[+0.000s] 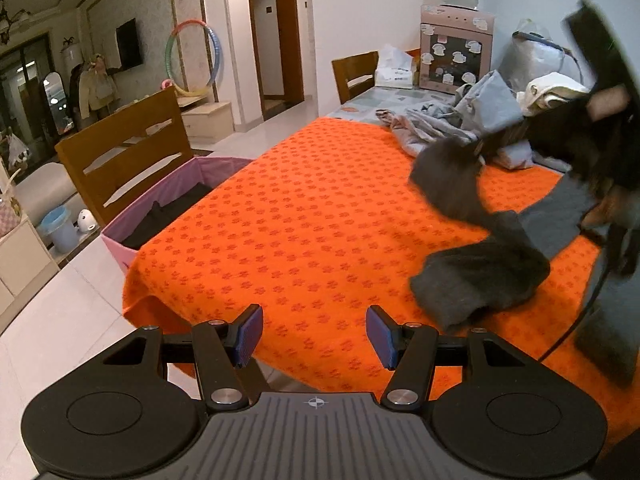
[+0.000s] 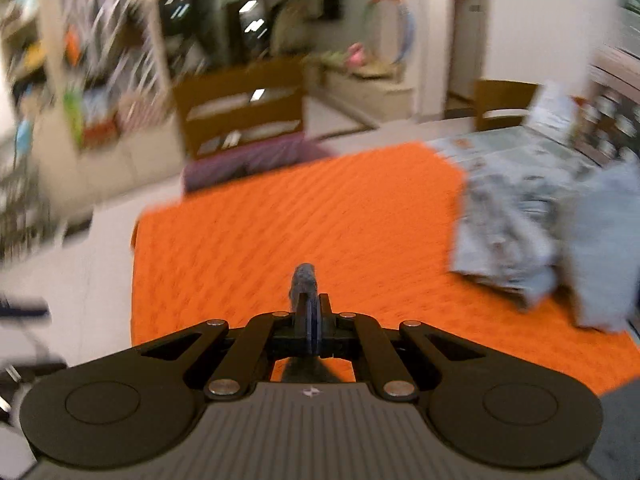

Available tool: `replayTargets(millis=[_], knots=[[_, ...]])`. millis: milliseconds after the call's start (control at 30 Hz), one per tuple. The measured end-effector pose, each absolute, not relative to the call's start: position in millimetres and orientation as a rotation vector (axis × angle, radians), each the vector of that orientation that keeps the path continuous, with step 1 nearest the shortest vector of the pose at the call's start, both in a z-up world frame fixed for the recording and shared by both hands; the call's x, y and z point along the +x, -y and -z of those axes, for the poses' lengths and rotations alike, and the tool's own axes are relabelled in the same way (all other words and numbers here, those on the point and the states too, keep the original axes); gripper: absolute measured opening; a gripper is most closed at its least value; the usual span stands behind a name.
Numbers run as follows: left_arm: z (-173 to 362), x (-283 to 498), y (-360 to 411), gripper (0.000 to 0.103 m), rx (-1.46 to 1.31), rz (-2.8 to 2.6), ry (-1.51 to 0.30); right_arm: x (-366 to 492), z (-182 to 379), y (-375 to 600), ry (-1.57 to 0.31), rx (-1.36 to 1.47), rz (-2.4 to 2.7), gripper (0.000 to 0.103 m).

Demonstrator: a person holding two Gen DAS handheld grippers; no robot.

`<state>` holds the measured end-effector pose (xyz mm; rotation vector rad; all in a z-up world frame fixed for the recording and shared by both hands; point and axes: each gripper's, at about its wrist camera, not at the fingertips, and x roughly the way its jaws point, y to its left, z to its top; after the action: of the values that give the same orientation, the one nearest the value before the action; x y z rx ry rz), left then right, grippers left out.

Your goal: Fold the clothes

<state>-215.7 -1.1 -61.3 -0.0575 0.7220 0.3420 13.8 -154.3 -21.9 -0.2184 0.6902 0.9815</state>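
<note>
Left claw (image 1: 315,334) is wide open with nothing between its two blue pads (image 1: 251,330), and it hangs over the near edge of the orange cloth (image 1: 304,216) that covers the surface. Right claw (image 2: 311,320) is squeezed tight on a dark gray garment (image 1: 480,248); in the right wrist view a little bunch of that dark fabric pokes up from between the closed pads. In the left wrist view the same garment dangles in the air on the right side, twisted and blurry, and its lower end sits in a lump on the orange cloth. More clothes wait at the far right of the surface: a pile of light gray clothes (image 1: 460,120) lies crumpled, partly on the orange cloth, and a cream folded piece (image 1: 552,92) sits behind it. Past the left edge of the surface is a pink box (image 1: 120,246) with something dark inside, and a wooden chair (image 1: 124,152) stands just beside that box. At the back stands a water dispenser (image 1: 456,48) with a big bottle on top. The right wrist view is blurry all over.
</note>
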Motion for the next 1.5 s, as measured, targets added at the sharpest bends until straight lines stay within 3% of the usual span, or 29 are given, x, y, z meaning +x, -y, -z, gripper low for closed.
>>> replayTargets(millis=[200,367,1033,1333,1433,1500], knots=[[66.4,-197.5,23.7,0.060,-0.058,-0.309,-0.725,64.9,-17.4,250.1,-0.664,-0.029,-0.856,0.003],[71.1,-181.3,43.1,0.060,-0.051,-0.288,-0.735,99.9,-15.3,311.6,-0.669,0.024,-0.742,0.003],[76.4,-128.4,94.4,0.060,-0.007,-0.287,-0.792,210.9,81.3,437.1,-0.786,0.235,-0.503,0.003],[86.0,-88.2,86.6,0.060,-0.135,-0.291,-0.819,235.3,106.9,456.7,-0.843,0.290,-0.493,0.004],[94.2,-71.5,78.7,0.059,-0.199,-0.302,-0.828,238.9,121.0,463.0,-0.884,0.303,-0.471,0.008],[100.5,-61.4,74.7,0.059,-0.235,-0.304,-0.840,241.6,129.5,467.6,-0.911,0.316,-0.468,0.023]])
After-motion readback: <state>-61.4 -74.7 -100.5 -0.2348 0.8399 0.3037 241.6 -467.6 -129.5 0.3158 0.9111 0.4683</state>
